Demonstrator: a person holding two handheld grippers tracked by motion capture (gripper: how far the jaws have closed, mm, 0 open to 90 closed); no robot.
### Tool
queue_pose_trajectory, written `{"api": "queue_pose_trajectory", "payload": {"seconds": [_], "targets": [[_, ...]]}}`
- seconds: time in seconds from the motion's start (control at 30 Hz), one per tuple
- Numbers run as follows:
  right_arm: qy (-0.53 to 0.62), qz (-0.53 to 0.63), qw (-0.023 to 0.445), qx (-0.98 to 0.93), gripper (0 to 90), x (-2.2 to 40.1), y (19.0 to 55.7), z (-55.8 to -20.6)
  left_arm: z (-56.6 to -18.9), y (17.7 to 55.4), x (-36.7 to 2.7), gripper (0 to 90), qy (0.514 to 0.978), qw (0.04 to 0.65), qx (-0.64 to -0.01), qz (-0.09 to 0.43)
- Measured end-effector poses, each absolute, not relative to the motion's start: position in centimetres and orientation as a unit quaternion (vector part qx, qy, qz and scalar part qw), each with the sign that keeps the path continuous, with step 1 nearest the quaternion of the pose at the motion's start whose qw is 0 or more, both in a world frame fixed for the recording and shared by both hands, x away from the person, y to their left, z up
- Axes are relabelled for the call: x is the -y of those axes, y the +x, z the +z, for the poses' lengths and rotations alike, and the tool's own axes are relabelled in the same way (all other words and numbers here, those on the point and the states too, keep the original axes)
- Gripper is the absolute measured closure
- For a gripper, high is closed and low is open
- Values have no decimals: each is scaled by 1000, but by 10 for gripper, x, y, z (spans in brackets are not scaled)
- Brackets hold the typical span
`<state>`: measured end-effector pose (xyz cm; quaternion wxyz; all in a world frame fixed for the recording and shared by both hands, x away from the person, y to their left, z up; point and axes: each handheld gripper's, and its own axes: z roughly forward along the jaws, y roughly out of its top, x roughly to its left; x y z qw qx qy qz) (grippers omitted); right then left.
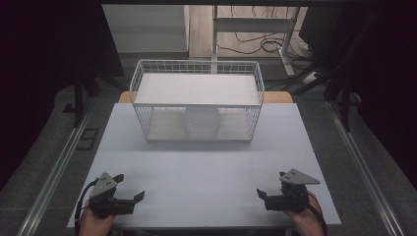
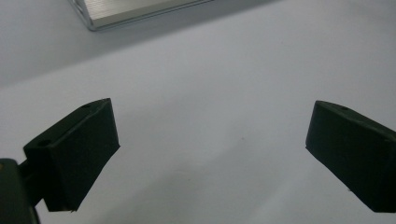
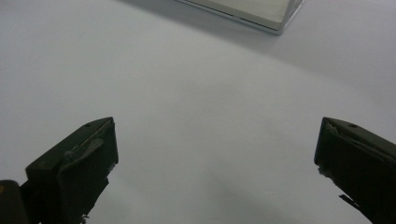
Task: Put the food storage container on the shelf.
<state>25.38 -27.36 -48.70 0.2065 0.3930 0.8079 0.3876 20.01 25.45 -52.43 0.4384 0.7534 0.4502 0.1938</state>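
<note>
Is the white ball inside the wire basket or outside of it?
Inside. The white ball sits on the lower level of the wire basket, seen through its front mesh, beneath the upper shelf.

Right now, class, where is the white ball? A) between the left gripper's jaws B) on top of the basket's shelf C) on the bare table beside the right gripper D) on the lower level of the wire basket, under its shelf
D: the high view shows the ball inside the wire basket, beneath its shelf, far from both open grippers.
</note>
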Motion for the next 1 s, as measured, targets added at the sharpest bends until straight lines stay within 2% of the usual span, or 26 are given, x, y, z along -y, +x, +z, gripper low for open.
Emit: {"api": "queue_pose_trajectory", "payload": {"seconds": [1.0], "targets": [[443, 369, 242, -780, 0, 329, 238, -491, -528, 183, -299, 20, 726, 422, -492, 230]]}}
